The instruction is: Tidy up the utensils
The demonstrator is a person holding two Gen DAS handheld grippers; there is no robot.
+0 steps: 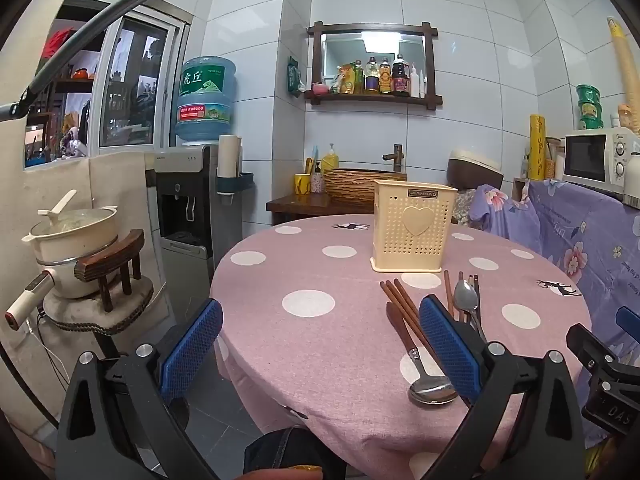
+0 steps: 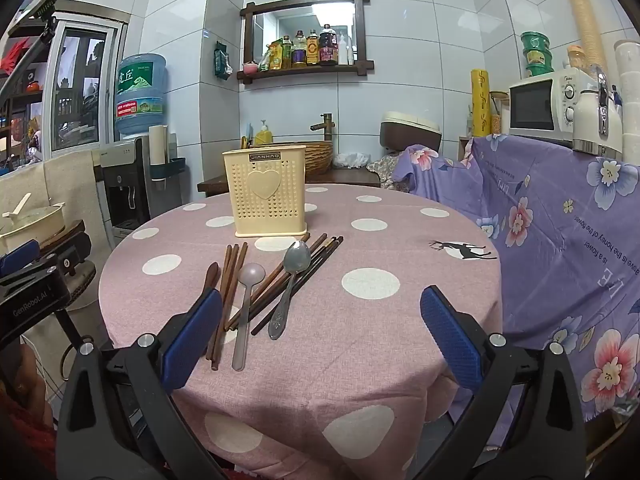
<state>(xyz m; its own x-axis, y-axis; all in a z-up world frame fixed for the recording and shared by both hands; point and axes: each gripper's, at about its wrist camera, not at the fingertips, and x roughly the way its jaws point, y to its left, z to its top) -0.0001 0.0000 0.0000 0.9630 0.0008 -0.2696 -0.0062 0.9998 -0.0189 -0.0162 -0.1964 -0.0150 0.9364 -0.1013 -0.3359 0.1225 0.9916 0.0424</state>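
I have both grippers spread wide with nothing between their blue pads: the left gripper (image 1: pixel 320 344) hangs over the near edge of the round surface (image 2: pixel 400 340) under its pink dotted cloth, and the right gripper (image 2: pixel 320 332) hovers low in the frame above the same cloth. The utensils lie loose at the centre of the right view: a metal spoon (image 2: pixel 290 288) resting across dark chopsticks (image 2: pixel 304 276), a pale pink spoon (image 2: pixel 246 312) beside them, brown chopsticks (image 2: pixel 230 280) to its left, and a wooden-handled spoon (image 1: pixel 416 356) half hidden behind my left pad. The cream perforated holder (image 2: pixel 268 192) stands upright just beyond them, toward the top of the cloth, close to the chopstick tips. Around the surface I see a water dispenser (image 2: pixel 132 144) at the left, a cream pot (image 1: pixel 74 236) on a stool, a basin with a tap (image 2: pixel 320 152) behind the holder, and a microwave (image 2: pixel 548 104) above purple floral fabric (image 2: pixel 560 220) crowding the right edge.
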